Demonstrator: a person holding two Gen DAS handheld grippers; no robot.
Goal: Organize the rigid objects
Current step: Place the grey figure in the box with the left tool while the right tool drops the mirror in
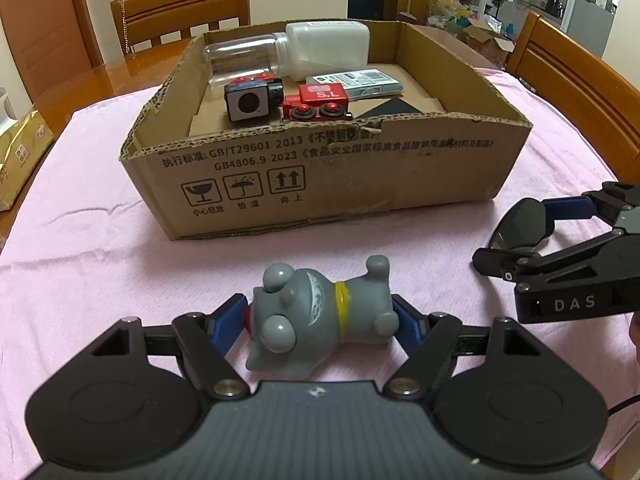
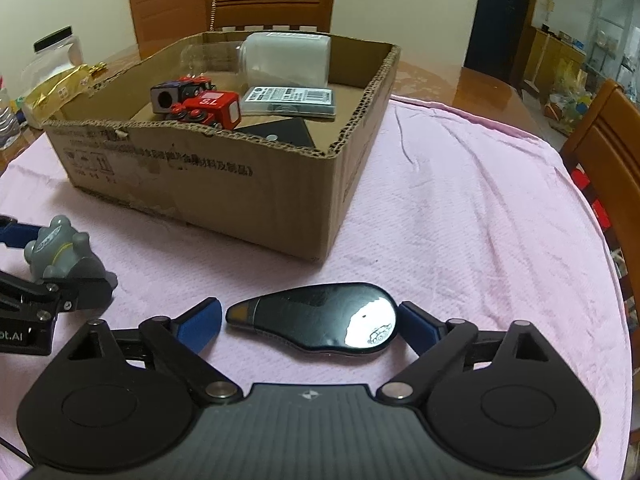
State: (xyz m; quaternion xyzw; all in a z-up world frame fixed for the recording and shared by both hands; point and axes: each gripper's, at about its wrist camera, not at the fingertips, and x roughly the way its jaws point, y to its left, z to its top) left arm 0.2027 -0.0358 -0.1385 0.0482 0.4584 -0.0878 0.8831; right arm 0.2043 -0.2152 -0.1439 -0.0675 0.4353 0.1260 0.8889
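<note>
A grey rubber toy dog [image 1: 316, 304] with a yellow collar lies on its side on the pink cloth. My left gripper [image 1: 320, 314] is shut on it, one blue pad on its red nose and the other on its rear. In the right wrist view the dog [image 2: 60, 248] shows at the far left. A glossy black teardrop-shaped object [image 2: 320, 316] lies flat between the pads of my right gripper [image 2: 310, 314]. The right pad is at its wide end and the left pad stands clear of its narrow tip, so this gripper is open. An open cardboard box [image 1: 320, 168] stands just beyond both.
The box [image 2: 200, 184] holds a clear jar [image 1: 240, 56], a white bottle [image 1: 332, 46], two red toy train cars [image 1: 316, 102], a card pack [image 2: 288, 100] and a black square. A gold tissue box [image 1: 20, 148] sits left. Wooden chairs [image 1: 180, 12] ring the table.
</note>
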